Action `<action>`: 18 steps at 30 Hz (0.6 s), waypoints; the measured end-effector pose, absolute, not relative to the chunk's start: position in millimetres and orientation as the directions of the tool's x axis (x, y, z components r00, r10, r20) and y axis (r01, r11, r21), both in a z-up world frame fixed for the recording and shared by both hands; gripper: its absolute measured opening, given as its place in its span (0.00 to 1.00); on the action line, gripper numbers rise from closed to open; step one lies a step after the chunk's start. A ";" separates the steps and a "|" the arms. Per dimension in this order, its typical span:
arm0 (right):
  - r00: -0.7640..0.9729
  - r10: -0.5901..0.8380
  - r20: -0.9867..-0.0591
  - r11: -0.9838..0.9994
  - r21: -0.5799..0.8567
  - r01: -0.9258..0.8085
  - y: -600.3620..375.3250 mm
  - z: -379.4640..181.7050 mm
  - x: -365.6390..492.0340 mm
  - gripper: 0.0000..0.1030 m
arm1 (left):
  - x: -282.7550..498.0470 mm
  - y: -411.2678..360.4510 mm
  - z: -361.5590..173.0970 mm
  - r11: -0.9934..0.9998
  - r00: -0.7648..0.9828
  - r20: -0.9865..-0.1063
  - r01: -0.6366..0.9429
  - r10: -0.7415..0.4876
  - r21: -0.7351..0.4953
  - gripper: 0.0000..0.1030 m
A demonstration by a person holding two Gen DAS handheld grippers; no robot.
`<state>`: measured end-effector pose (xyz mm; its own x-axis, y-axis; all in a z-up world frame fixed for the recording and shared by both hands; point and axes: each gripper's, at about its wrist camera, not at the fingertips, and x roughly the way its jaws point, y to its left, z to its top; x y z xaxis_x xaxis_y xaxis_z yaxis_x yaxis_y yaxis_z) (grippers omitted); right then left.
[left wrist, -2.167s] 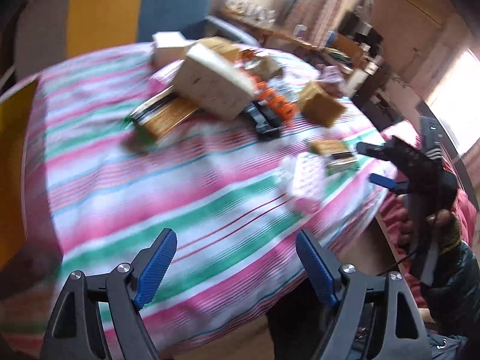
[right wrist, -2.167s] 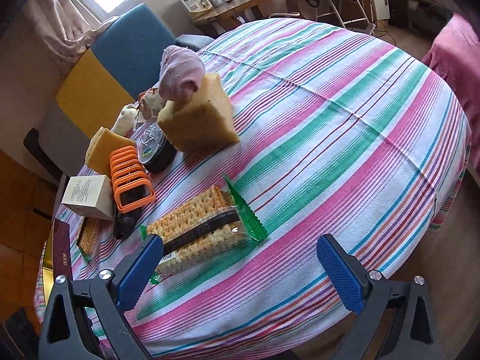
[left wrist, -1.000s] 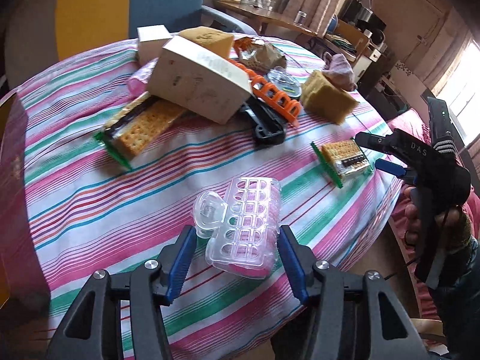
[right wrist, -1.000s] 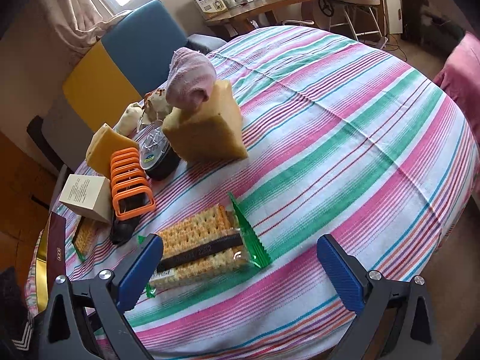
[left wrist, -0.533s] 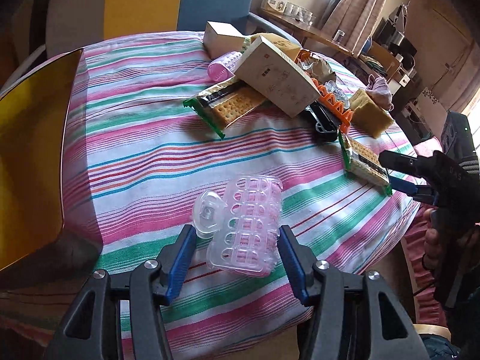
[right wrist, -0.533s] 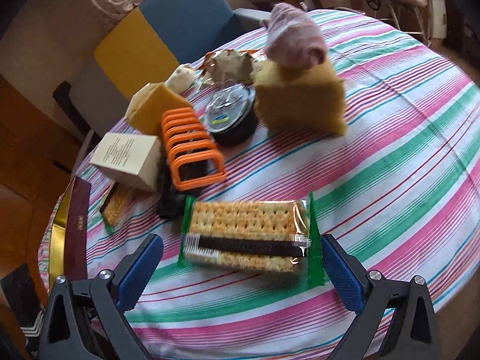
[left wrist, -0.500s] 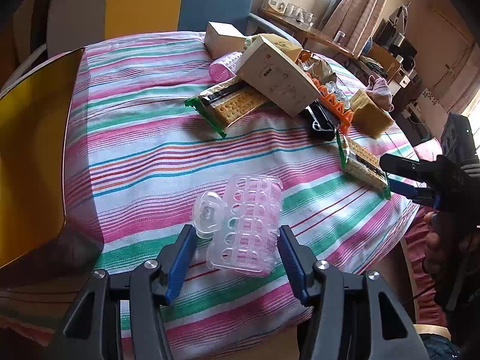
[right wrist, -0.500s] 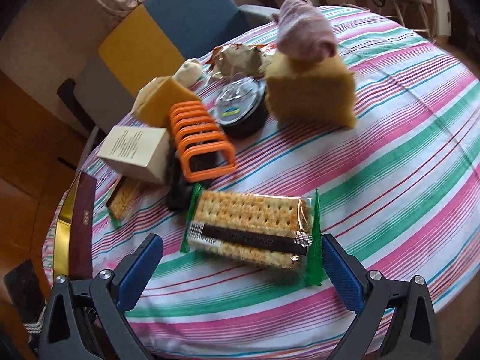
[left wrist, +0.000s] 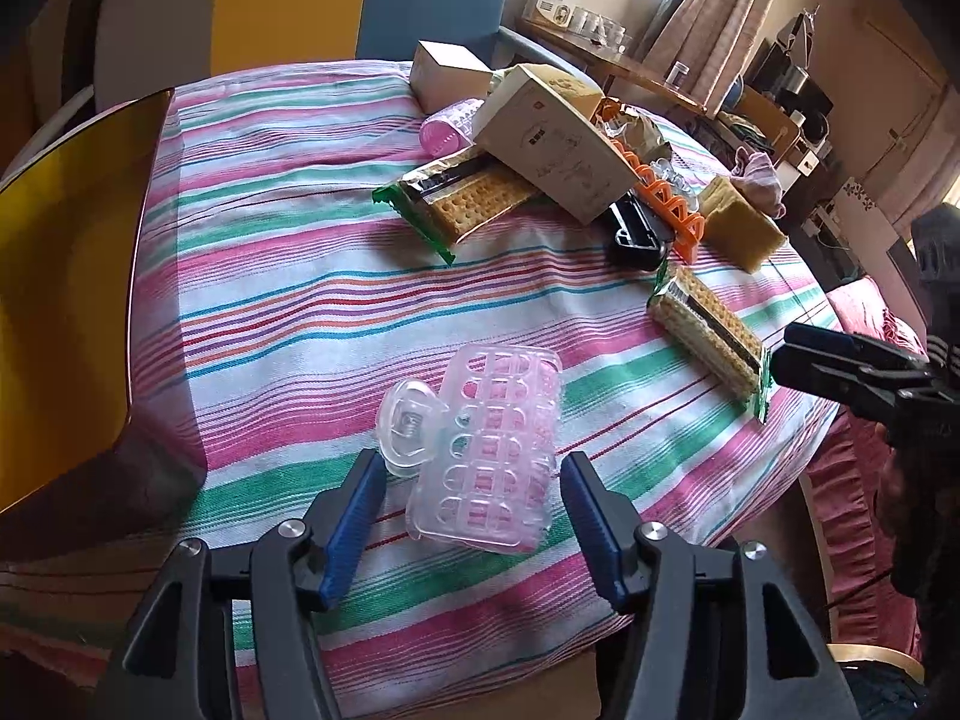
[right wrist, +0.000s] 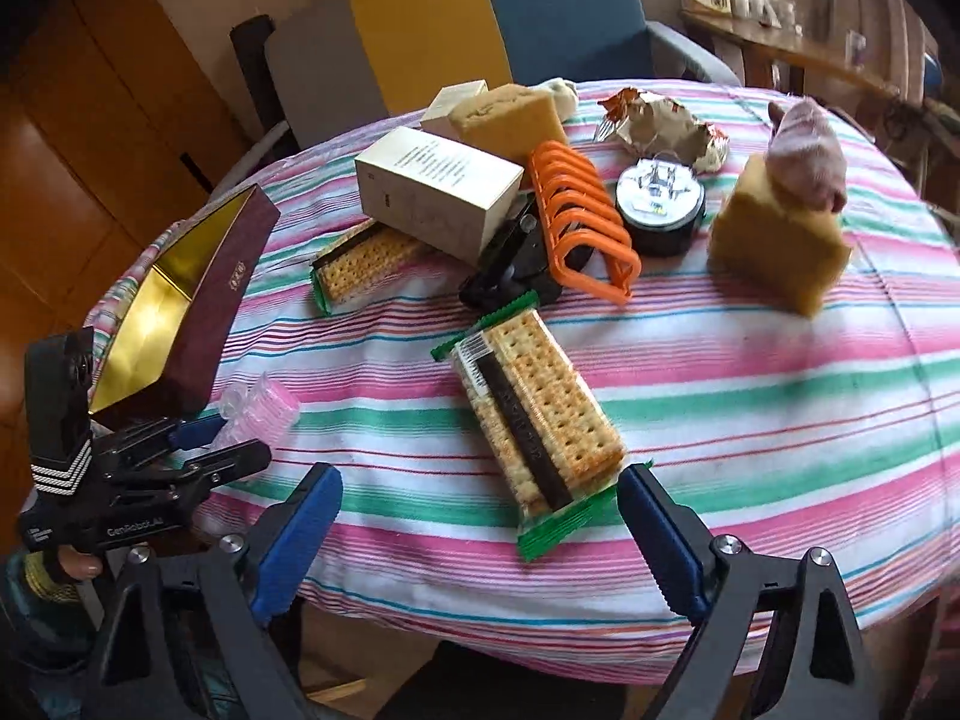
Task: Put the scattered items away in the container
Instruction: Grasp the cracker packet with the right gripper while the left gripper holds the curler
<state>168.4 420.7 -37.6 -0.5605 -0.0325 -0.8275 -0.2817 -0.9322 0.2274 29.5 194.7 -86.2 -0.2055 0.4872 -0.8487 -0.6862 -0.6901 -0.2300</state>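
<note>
My left gripper [left wrist: 471, 498] is shut on a clear pink hair roller [left wrist: 489, 444], held just above the striped tablecloth; it also shows in the right wrist view [right wrist: 264, 411]. The container, a maroon box with a gold inside [right wrist: 174, 312], stands open at the table's left edge [left wrist: 66, 276]. My right gripper [right wrist: 480, 531] is open, its jaws either side of the near end of a cracker pack [right wrist: 534, 411] that lies on the cloth [left wrist: 705, 333].
A pile sits further back: a white carton [right wrist: 438, 192] on a second cracker pack [right wrist: 366, 264], an orange rack [right wrist: 579, 228], a black clip [right wrist: 516, 267], a round tin [right wrist: 660, 204], sponges [right wrist: 777, 249], a pink cloth [right wrist: 807, 156], and another pink roller [left wrist: 447, 129].
My left gripper closed on the pink roller and swung left with it toward the gold-lined box. My right gripper came around to the nearer cracker pack.
</note>
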 end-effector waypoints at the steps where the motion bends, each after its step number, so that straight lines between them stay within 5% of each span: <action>1: -0.554 -0.021 -0.832 -0.938 0.208 -0.276 423.8 -38.1 165.7 0.90 | 29.4 194.9 -86.3 -0.689 -0.205 -0.849 -0.687 0.487 -0.229 0.60; 5: -0.511 0.016 -0.859 -0.961 0.128 -0.246 427.0 -49.2 141.3 0.86 | 25.9 193.5 -86.2 -0.690 -0.194 -0.843 -0.678 0.502 -0.255 0.60; 10: -0.468 0.029 -0.883 -0.971 0.087 -0.224 427.8 -62.7 126.2 0.70 | 24.3 192.9 -87.0 -0.691 -0.190 -0.836 -0.670 0.514 -0.273 0.60; 16: -0.457 0.054 -0.888 -0.973 0.057 -0.225 421.0 -71.6 126.4 0.69 | 29.2 197.0 -88.5 -0.690 -0.222 -0.833 -0.684 0.506 -0.237 0.61; 18: -0.458 0.091 -0.884 -0.970 0.026 -0.243 419.4 -71.4 128.5 0.59 | 30.7 198.3 -89.3 -0.692 -0.232 -0.834 -0.686 0.501 -0.225 0.61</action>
<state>128.5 419.4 -71.4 -0.4581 0.0913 -0.8842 -0.2428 -0.9697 0.0257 30.7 198.3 -89.3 -0.2318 0.5009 -0.8339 -0.6861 -0.6919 -0.2249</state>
